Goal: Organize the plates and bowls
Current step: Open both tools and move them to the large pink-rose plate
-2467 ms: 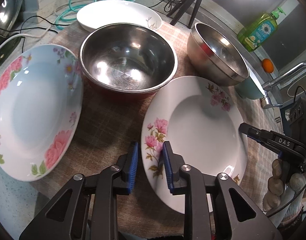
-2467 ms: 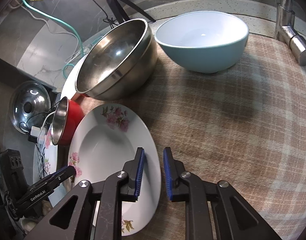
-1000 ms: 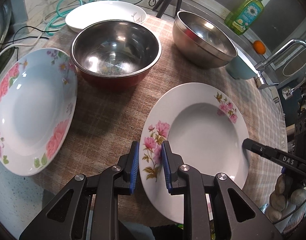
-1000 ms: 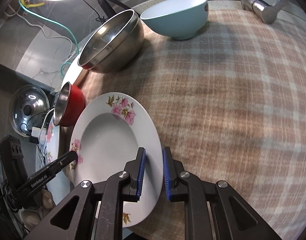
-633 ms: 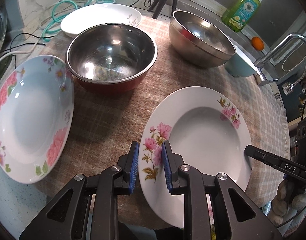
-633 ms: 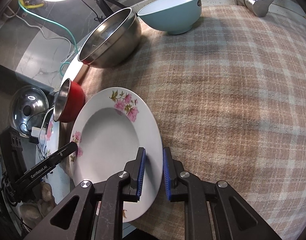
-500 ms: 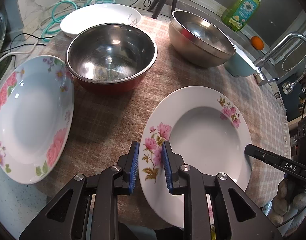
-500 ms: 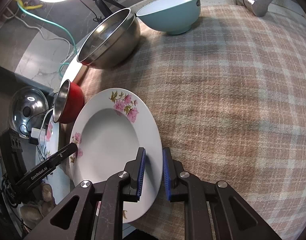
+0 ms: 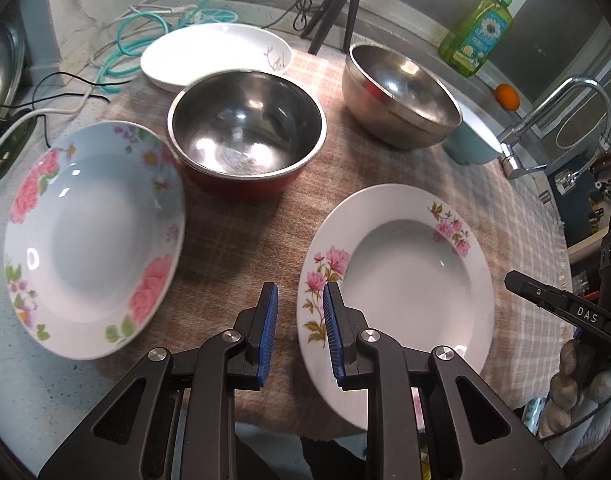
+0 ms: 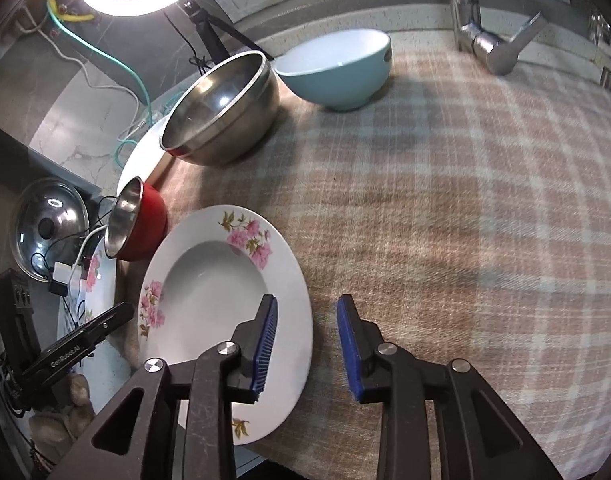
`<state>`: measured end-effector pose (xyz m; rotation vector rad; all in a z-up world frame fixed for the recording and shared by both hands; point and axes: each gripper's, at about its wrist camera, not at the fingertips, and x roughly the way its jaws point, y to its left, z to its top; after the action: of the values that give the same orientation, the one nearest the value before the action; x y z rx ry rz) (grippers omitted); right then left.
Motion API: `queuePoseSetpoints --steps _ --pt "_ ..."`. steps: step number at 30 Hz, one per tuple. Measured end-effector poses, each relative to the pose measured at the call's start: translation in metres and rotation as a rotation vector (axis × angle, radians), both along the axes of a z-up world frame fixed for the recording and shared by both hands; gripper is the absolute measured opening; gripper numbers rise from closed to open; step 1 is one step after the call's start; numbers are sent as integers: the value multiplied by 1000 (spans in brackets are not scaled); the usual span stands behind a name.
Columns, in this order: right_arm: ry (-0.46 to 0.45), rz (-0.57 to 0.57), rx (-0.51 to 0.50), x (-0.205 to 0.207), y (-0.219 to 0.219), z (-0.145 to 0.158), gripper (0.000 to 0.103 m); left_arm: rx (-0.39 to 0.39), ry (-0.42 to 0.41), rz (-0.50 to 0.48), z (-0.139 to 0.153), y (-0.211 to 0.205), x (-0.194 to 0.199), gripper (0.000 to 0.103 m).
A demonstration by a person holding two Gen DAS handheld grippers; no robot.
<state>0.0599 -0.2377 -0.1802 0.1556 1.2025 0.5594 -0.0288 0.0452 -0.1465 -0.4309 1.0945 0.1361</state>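
- The white deep-rimmed plate with pink flower sprays [image 9: 397, 264] lies flat on the tan plaid cloth [image 10: 445, 220], at the near edge, its near rim overhanging that edge.
- Your left gripper [image 9: 299, 330] has its jaws a narrow gap apart; the plate's left rim sits just inside the right pad, and neither pad presses on it.
- Your right gripper [image 10: 307, 346] is opening: the plate's right rim lies between the blue pads, and neither pad presses on it.
- Judge the plate as glazed ceramic: stiff, fairly heavy, slick and easy to chip. Take it by the flat rim, on opposite sides, pads well onto the rim.
- The likely stacking partner, the larger white plate with big pink roses [image 9: 91, 240], lies to the left, part off the cloth.
- The red-sided steel bowl [image 9: 247, 136] stands between and behind; keep lifts clear of it.
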Motion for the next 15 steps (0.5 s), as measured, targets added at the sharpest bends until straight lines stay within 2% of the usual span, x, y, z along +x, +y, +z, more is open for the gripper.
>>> queuePoseSetpoints --steps 10,15 --pt "-149 80 -18 -23 37 37 36 27 -41 48 25 28 -25 21" --pt "-146 82 40 -30 53 48 36 30 -53 80 33 55 -33 22"
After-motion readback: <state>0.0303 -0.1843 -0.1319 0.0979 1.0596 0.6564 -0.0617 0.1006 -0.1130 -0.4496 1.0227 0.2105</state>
